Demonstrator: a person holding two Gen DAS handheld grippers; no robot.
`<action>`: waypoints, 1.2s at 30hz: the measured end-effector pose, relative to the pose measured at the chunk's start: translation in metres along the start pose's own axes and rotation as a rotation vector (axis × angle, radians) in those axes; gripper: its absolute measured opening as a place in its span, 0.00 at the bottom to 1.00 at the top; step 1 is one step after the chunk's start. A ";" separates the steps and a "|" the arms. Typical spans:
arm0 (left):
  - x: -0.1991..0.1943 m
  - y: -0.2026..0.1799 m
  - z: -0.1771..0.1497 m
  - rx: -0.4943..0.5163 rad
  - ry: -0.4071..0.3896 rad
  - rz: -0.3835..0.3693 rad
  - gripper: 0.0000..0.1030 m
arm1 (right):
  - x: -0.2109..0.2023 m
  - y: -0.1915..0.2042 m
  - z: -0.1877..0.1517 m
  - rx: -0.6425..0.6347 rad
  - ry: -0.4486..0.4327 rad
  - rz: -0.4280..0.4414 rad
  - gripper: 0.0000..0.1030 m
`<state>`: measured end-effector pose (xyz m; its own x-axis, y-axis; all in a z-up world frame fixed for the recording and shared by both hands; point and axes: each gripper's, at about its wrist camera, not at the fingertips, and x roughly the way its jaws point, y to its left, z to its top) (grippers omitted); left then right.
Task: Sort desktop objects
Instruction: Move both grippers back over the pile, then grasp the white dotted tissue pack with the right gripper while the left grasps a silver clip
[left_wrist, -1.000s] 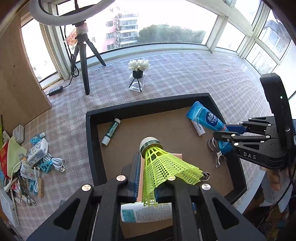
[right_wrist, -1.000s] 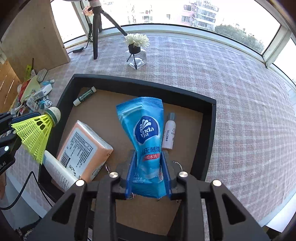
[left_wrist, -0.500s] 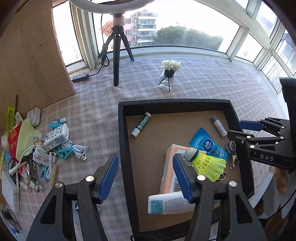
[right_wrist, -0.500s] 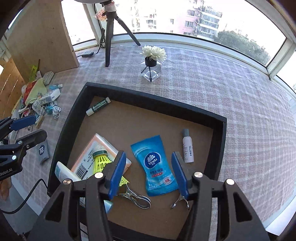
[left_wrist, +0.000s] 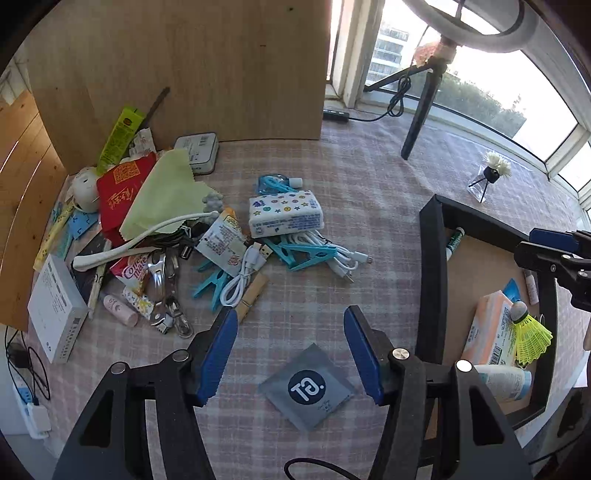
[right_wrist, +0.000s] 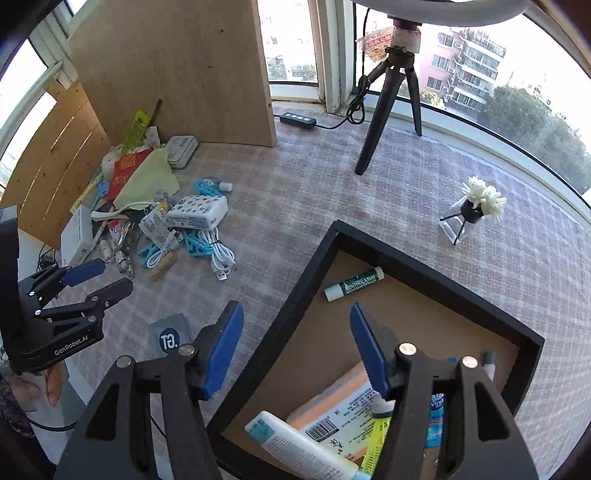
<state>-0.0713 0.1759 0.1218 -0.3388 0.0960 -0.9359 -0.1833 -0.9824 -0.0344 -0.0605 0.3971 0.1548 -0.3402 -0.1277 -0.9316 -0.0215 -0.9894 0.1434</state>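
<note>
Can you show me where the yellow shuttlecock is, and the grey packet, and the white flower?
yellow shuttlecock (left_wrist: 531, 336), left wrist view, on its net skirt.
grey packet (left_wrist: 307, 387), left wrist view, on its round logo.
white flower (right_wrist: 484, 196), right wrist view, on the petals.

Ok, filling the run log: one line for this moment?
left claw: open, empty, above grey sachet | right claw: opening, empty | shuttlecock: in tray

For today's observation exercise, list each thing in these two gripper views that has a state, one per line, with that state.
left gripper: open, empty, above the grey sachet.
right gripper: jaws opening, nothing between them.
grey sachet: flat on the tablecloth, outside the tray.
black tray: partly filled.
shuttlecock: lying in the tray, against the tissue pack.
lip balm stick: capped, lying in the tray.
white USB cable: bundled.
</note>
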 end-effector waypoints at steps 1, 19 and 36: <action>0.003 0.016 0.000 -0.031 0.004 0.010 0.54 | 0.006 0.012 0.008 -0.008 0.007 0.014 0.59; 0.056 0.123 0.005 -0.237 0.076 0.013 0.50 | 0.146 0.112 0.103 0.069 0.214 0.034 0.59; 0.095 0.120 0.014 -0.227 0.139 0.016 0.27 | 0.183 0.131 0.116 0.010 0.278 -0.116 0.68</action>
<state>-0.1381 0.0689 0.0339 -0.2072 0.0728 -0.9756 0.0375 -0.9959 -0.0823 -0.2344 0.2520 0.0413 -0.0650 -0.0289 -0.9975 -0.0550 -0.9980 0.0325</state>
